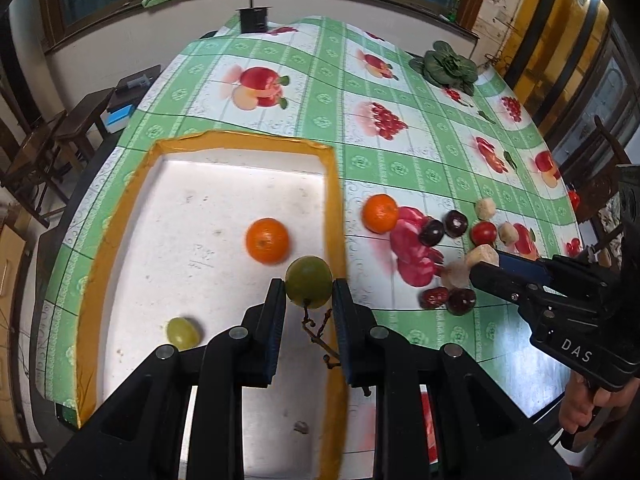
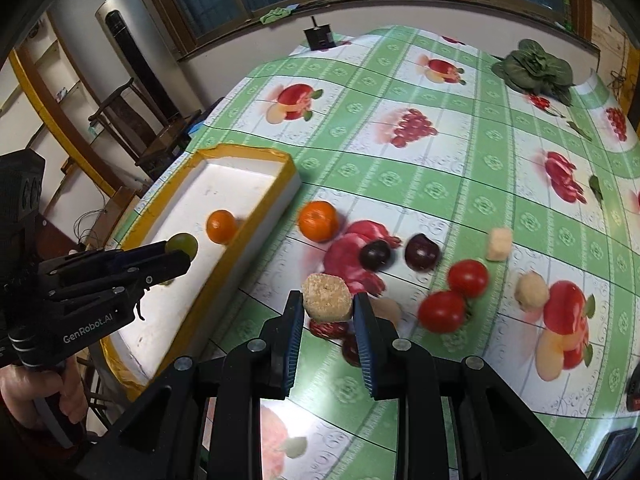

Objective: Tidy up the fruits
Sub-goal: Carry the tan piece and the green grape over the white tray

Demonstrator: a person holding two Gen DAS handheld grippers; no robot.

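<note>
A round green grape with a short brown stem [image 1: 309,282] sits pinched between the blue pads of the left tongs [image 1: 308,286], which are closed down to the grape's width. They hang over the near right corner of a shallow white tray with a mustard-yellow taped rim [image 1: 240,138], presumably so the grape can be let go inside it. Beyond the left tongs' tips, already in the tray, lies a small orange mandarin [image 1: 267,241]; to their left and nearer lies a second, paler green grape [image 1: 183,332].

The right tongs [image 2: 327,306] are likewise nearly closed, gripping a tan, blocky, cork-like chunk [image 2: 327,296] held clear above the tabletop, a green-checked oilcloth printed with fruit [image 2: 400,152]; it looks lifted for carrying towards the tray to its left. Around these tongs the rest is unsorted: ahead and left a second mandarin [image 2: 318,221] just outside the tray wall, ahead two dark purple plums [image 2: 422,252], to the right two red tomatoes [image 2: 442,312] and more pale chunks [image 2: 531,291], and directly beneath the tips a wrinkled red date [image 2: 329,329]. Far beyond, a leafy dark green vegetable [image 2: 534,66] lies apart, probably not part of the job.

Seen from the opposite hand, the left tongs' body reads "GenRobot.AI" and the right's reads "DAS". I'd judge the sorting barely begun.
</note>
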